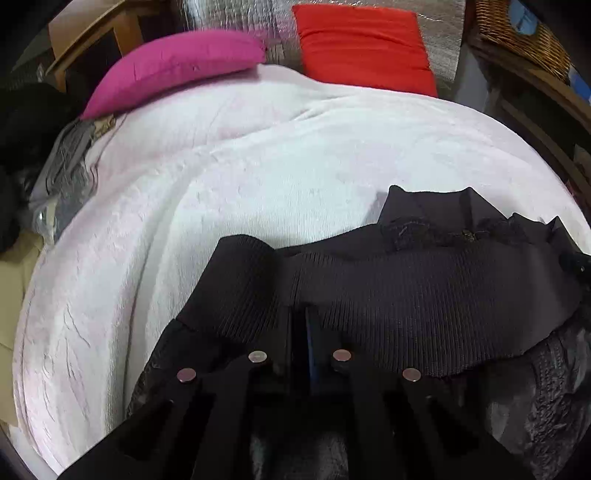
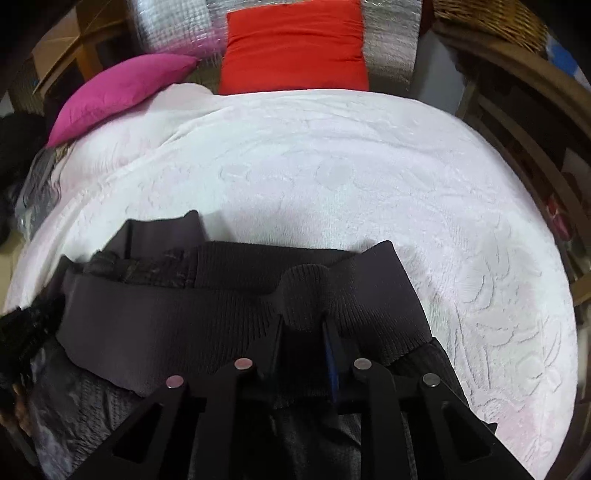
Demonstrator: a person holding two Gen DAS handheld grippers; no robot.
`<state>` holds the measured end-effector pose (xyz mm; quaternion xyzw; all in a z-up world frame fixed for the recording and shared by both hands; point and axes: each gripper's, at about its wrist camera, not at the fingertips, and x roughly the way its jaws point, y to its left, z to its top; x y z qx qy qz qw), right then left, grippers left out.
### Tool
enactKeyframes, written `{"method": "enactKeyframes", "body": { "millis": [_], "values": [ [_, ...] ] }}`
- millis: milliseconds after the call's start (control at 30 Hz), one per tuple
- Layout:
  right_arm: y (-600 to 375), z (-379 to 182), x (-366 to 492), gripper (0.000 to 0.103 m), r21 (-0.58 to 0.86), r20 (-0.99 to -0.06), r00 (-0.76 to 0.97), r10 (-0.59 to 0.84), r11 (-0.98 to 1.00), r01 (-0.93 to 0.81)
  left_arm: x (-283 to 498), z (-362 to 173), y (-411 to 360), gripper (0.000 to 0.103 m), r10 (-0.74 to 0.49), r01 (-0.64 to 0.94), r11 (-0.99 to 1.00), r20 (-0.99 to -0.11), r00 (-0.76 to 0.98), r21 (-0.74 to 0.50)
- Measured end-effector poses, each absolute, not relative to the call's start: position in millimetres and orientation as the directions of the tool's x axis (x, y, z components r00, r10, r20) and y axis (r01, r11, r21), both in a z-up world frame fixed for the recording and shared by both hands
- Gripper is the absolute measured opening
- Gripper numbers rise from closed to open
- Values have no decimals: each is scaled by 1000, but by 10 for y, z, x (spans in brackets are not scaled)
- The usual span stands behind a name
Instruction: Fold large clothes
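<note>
A dark garment [image 1: 424, 295] with a wide ribbed band, lace trim and shiny fabric below it lies across the near part of a white textured bedspread [image 1: 258, 166]. My left gripper [image 1: 299, 314] is shut on the left end of the ribbed band, which bunches up beside the fingers. In the right wrist view the same garment [image 2: 166, 314] stretches off to the left. My right gripper [image 2: 303, 325] is shut on the band's right end, and a fold of rib bulges up just above the fingertips. The gripper bodies hide the fabric beneath them.
A pink pillow [image 1: 173, 66] and a red cushion [image 1: 362, 48] lie at the far end of the bedspread [image 2: 369, 184]. A wicker basket [image 1: 517, 33] on wooden furniture stands at the right. Grey clutter [image 1: 66, 173] lies off the left edge.
</note>
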<state>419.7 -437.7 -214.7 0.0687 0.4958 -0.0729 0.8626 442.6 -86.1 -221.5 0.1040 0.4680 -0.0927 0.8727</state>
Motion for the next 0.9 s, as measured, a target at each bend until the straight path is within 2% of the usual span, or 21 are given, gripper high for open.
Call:
{"method": "enactKeyframes", "body": {
  "millis": [467, 567, 600, 667, 700, 733, 800, 867, 900],
  "values": [
    [-4460, -2166, 4219, 21, 123, -857, 515, -2, 970, 208, 4386, -2185, -853, 6, -71, 268, 958, -814, 576, 106],
    [-4473, -2177, 4213, 25, 141, -855, 518, 17, 969, 202, 4378, -2186, -860, 6, -68, 267, 957, -813, 579, 110],
    [-4474, -2179, 4212, 27, 143, -856, 517, 19, 969, 202, 4375, -2189, -865, 6, -65, 266, 957, -812, 579, 113],
    [-4468, -2179, 4215, 42, 150, -855, 517, 31, 970, 191, 4372, -2191, -873, 6, -61, 266, 957, -812, 580, 118],
    [-4462, -2183, 4218, 72, 156, -856, 516, 39, 970, 185, 4367, -2193, -880, 7, -57, 266, 956, -812, 581, 123],
    [-4450, -2196, 4225, 85, 161, -860, 508, 46, 970, 184, 4366, -2194, -884, 8, -52, 264, 956, -812, 582, 128],
    [-4392, -2213, 4232, 84, 144, -858, 512, 39, 975, 168, 4366, -2200, -893, 8, -42, 264, 954, -812, 583, 140],
    [-4348, -2222, 4247, 78, 120, -852, 523, 24, 981, 151, 4370, -2215, -917, 12, -27, 266, 951, -814, 581, 158],
    [-4344, -2226, 4250, 69, 128, -851, 525, 28, 980, 154, 4374, -2222, -923, 25, -15, 263, 950, -814, 581, 169]
  ]
}}
